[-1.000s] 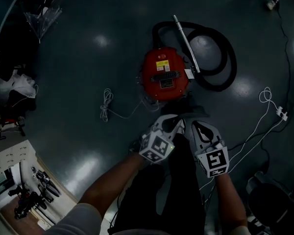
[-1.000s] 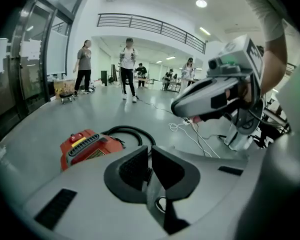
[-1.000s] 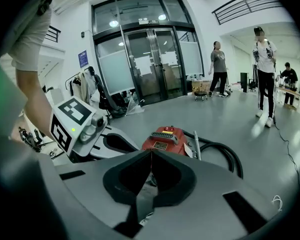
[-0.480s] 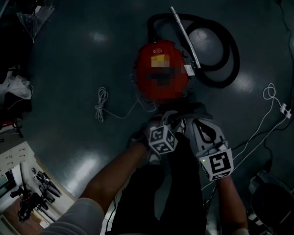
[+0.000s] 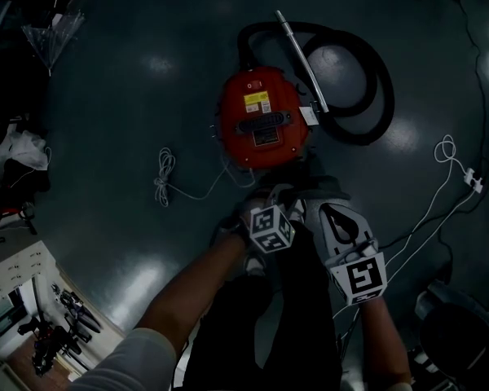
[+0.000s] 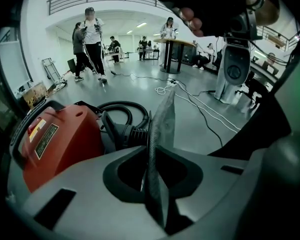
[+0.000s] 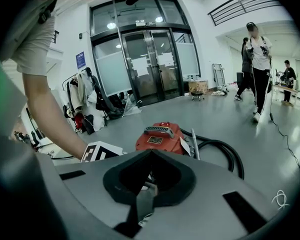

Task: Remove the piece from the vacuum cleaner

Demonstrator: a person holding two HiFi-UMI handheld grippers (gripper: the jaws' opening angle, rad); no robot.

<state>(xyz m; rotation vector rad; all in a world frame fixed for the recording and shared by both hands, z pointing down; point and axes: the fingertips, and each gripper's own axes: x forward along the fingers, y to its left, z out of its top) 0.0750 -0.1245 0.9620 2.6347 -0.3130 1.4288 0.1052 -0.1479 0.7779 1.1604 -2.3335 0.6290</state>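
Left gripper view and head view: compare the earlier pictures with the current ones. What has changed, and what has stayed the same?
The left gripper came down toward the red vacuum cleaner, rolling as it went. Its jaws, shut before, now stand apart and have just been closing, with nothing between them. Nothing was gripped or released. The right gripper stays shut and empty, roughly in place. The vacuum cleaner and the hose lie unmoved.

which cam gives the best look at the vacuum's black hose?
Head view: nearly the whole black hose loop shows from above, beside the red vacuum cleaner. Left gripper view catches only an arc of hose behind the body; right gripper view, part of the loop.
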